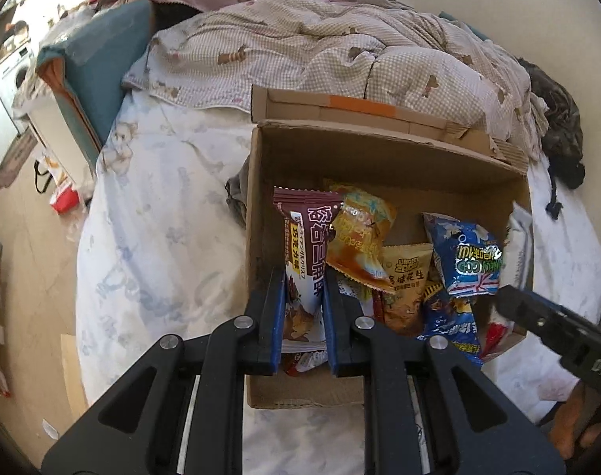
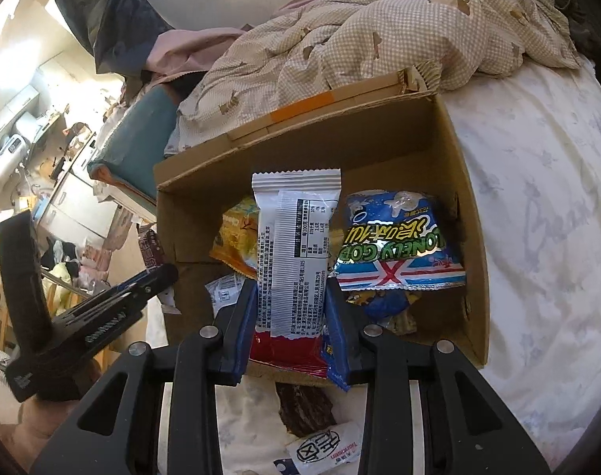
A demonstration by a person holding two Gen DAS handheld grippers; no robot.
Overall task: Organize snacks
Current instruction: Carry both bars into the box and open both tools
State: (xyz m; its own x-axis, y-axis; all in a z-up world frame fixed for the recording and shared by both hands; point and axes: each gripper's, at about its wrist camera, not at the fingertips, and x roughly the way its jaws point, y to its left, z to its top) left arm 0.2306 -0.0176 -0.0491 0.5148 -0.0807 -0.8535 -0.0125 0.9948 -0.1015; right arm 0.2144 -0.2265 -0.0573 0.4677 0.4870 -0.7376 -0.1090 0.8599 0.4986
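An open cardboard box (image 1: 292, 150) (image 2: 470, 237) sits on the bed and holds several snack packets. My left gripper (image 1: 302, 277) is shut on a brown chocolate wafer packet (image 1: 306, 245), held upright over the box's left side. My right gripper (image 2: 290, 289) is shut on a white and red wafer packet (image 2: 294, 245), held upright over the box's near edge. In the box lie an orange packet (image 1: 360, 237) (image 2: 237, 237), a peanut packet (image 1: 405, 285) and a blue Lonely God chip bag (image 1: 472, 261) (image 2: 395, 245). The right gripper also shows at the right of the left wrist view (image 1: 510, 301).
A checked quilt (image 1: 320, 47) is bunched behind the box. The white bed sheet (image 1: 162, 237) lies left of it, with the floor beyond. A dark brown packet (image 2: 306, 407) and a small white sachet (image 2: 324, 451) lie on the sheet in front of the box.
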